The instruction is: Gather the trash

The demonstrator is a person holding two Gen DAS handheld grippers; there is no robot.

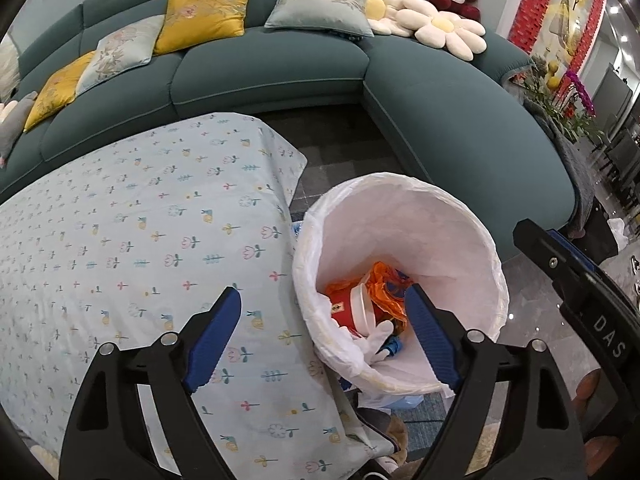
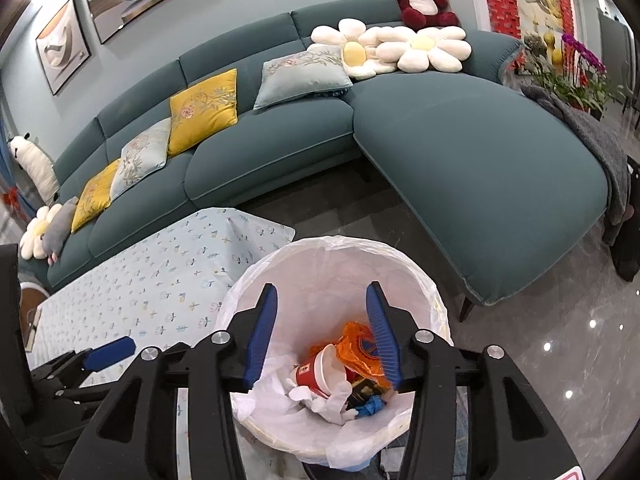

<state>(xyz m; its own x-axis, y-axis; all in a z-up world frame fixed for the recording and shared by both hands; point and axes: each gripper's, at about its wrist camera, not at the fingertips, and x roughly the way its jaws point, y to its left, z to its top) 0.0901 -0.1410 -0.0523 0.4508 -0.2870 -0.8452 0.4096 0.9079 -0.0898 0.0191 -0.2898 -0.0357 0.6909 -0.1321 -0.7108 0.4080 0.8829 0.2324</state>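
Left gripper (image 1: 324, 334) agape; right gripper (image 2: 322, 334) agape, empty.

Bin (image 2: 404, 280): base hidden behind the right gripper's frame in the right view; lower rim cut by a blue finger (image 1: 432, 340) in the left view. Cup (image 2: 316, 372) half buried under white wrappers; its label too small to read. Desk (image 1: 120, 240) runs off the left edge. Dark packet (image 2: 366, 392) under the orange wrapper, unidentifiable. Right gripper (image 1: 560, 264) mostly cut off at the edge.
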